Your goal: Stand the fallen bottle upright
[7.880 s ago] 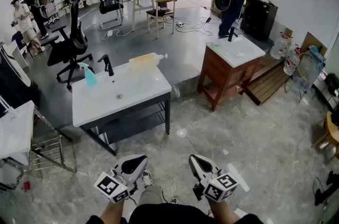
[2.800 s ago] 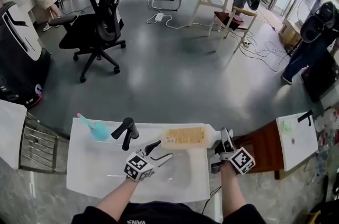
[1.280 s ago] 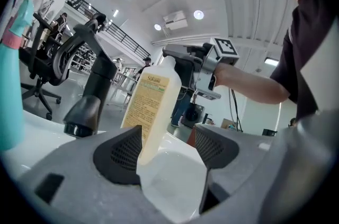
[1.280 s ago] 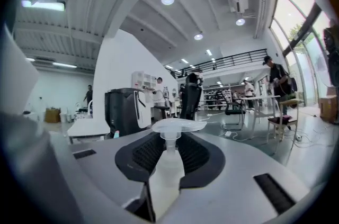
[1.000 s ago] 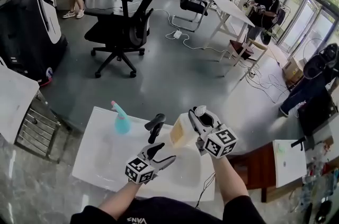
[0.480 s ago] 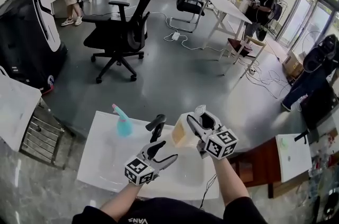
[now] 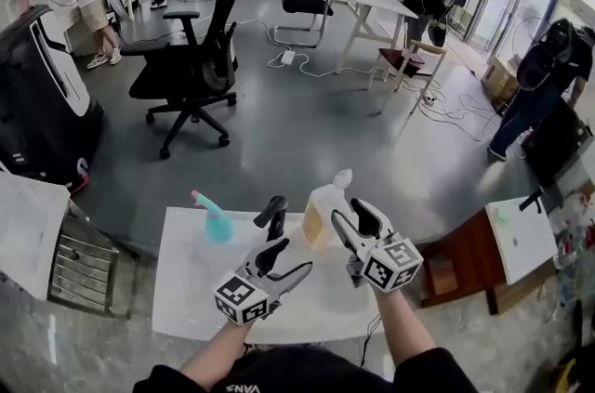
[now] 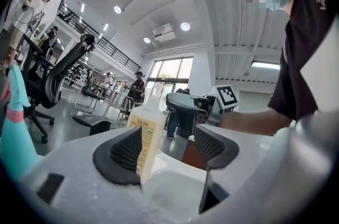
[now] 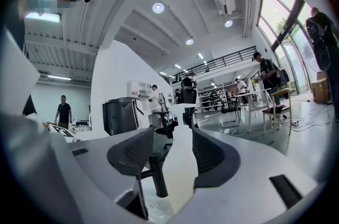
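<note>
Bottle: the pale yellow bottle [image 7: 323,213] is standing upright, cap on top, near the far rim of the white sink top [image 7: 186,289]. In the head view the black faucet [image 7: 272,216] is just beside it at 9 o'clock, and the teal spray bottle [image 7: 215,219] is further out the same way.

Right gripper: the right gripper [image 7: 346,213] has its jaws wide apart. The bottle shows in the gap in its own view, but neither pad looks to be pressing on it, so that's a loose bracket, not a grip. It sits at the bottle's 3 o'clock.

Left gripper: the left gripper [image 7: 293,255] has its jaws apart with nothing in them. It hovers over the basin at the bottle's 7 o'clock. In its own view the bottle is out past the left jaw, not in the gap.

Step in hand: looks like the let-go and back-off. The standing-up part seems done, so the job is pretty much there.

How to do it well: back the right gripper straight out toward 5 o'clock along its own line. Keep the jaws wide and the wrist level, so no pad drags on the bottle's side.

Watch out for: it's a tall, narrow bottle close to the rim, so a small clip probably tips it again. The faucet crowds the 9 o'clock side, so no sideways swing. The left gripper is best kept where it is, clear but close enough to steady things.
</note>
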`<action>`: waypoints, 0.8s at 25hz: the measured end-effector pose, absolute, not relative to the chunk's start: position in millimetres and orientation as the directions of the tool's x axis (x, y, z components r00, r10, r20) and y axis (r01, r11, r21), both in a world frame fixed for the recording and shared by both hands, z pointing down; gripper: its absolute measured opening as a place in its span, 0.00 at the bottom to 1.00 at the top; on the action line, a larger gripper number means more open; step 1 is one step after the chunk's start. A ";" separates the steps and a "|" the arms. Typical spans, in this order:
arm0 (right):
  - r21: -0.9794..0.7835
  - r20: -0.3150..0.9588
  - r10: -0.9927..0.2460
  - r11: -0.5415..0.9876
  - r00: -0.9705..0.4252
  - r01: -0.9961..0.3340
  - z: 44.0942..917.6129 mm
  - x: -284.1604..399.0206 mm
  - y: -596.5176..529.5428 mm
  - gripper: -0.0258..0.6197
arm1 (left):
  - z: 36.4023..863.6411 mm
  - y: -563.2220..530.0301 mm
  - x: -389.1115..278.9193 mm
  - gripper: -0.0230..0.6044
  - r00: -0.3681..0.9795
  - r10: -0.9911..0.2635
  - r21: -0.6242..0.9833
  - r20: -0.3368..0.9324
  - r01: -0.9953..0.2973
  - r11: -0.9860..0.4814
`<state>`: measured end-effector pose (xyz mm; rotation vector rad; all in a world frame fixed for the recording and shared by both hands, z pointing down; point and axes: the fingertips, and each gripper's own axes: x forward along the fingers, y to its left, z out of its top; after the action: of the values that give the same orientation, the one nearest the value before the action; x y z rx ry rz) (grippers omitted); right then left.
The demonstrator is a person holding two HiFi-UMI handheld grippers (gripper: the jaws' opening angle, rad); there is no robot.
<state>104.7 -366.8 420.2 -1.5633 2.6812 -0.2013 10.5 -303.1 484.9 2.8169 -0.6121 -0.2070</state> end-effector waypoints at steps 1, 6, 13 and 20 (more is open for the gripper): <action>-0.139 0.023 -0.878 0.470 -0.477 -0.872 418.3 105.7 -358.8 0.37 | 481.3 -301.4 9.1 0.53 0.908 -0.409 0.270 -0.092 -0.373 -0.888; -0.187 -0.027 -0.926 0.374 -0.376 -0.908 411.5 114.4 -314.0 0.36 | 462.9 -291.9 4.0 0.53 0.934 -0.332 0.265 -0.131 -0.289 -0.920; -0.207 -0.028 -0.970 0.243 -0.242 -0.948 415.4 129.8 -241.9 0.32 | 449.6 -279.0 1.7 0.53 0.944 -0.284 0.264 -0.169 -0.234 -0.936; -0.242 -0.003 -0.985 0.169 -0.174 -0.955 433.2 140.6 -180.0 0.26 | 448.3 -242.6 0.6 0.52 0.961 -0.240 0.209 -0.140 -0.208 -0.955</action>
<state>140.6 -180.0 433.2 -1.9081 2.2752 -0.2765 0.6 -242.6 448.3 2.9186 -0.3365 -0.2431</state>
